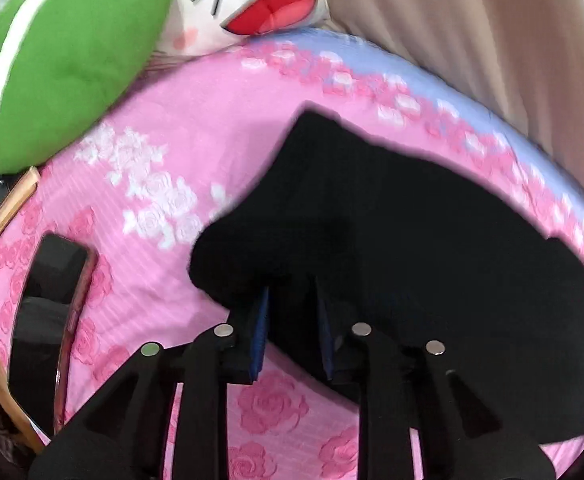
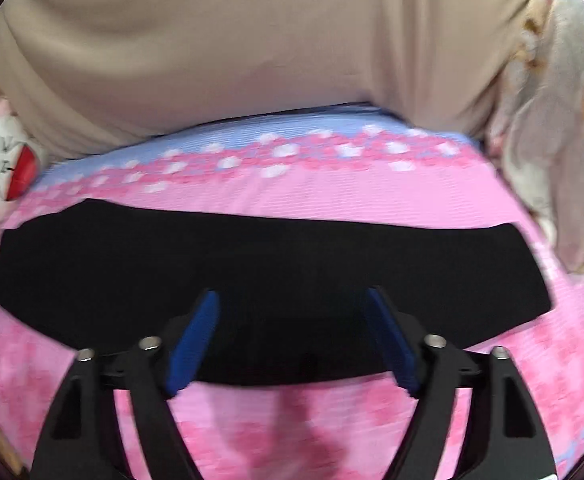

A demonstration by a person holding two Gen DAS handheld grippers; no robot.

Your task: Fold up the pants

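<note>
pink rose-print bedding point(image 1: 196, 128) with a lilac border covers the bed, backed by a beige curtain point(image 2: 252, 40). a green cushion point(image 1: 64, 68) and a white plush with a red mouth point(image 1: 252, 0) sit at the bed's far left; a dark phone point(image 1: 48, 308) lies near the left edge, a pale floral quilt point(image 2: 552, 140) at the right. the left tongs point(image 1: 292, 304) point steeply down, narrowed on a raised fold of the black pants point(image 1: 412, 220), cloth between the blue pads point(image 1: 262, 332). the right tongs point(image 2: 292, 304) stand wide above the pants' point(image 2: 252, 260) near edge, gripping nothing. the pants lie as a long flat black band across the bed, bunched only at the left tongs.
</note>
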